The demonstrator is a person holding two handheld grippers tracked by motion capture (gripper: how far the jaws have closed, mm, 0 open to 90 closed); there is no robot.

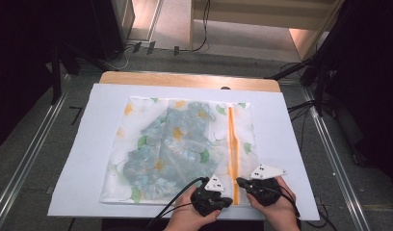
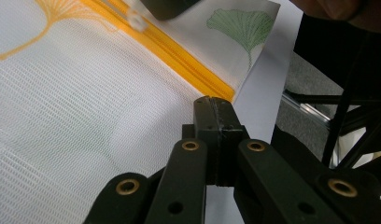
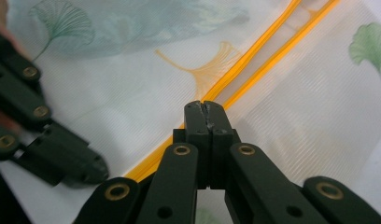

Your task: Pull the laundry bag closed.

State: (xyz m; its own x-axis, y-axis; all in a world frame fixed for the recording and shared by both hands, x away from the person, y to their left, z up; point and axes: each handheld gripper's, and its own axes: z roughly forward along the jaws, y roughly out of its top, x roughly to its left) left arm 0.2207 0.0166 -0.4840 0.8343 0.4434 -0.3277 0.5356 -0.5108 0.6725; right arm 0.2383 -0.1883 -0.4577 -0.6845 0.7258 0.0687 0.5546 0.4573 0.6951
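Observation:
A white mesh bag [image 1: 137, 159] printed with ginkgo leaves lies flat on the table, with blue patterned cloth [image 1: 170, 144] inside. Its orange zipper [image 1: 231, 139] runs along the right side and gapes open beyond my right gripper [image 3: 205, 106]. That gripper is shut on the zipper where the two orange rows [image 3: 268, 46] meet; a small white pull [image 2: 135, 19] shows at its tip. My left gripper [image 2: 214, 100] is shut at the zipper's near end [image 2: 216, 88] by the bag's corner, pinching the mesh. Both grippers sit close together at the front edge, left gripper [image 1: 228, 202] and right gripper [image 1: 239, 182].
A white sheet [image 1: 84, 159] covers the wooden table [image 1: 185, 78] under the bag. The sheet's front edge lies just under the person's hands [image 1: 281, 211]. Metal rails [image 1: 26, 159] and cables run on the floor on both sides.

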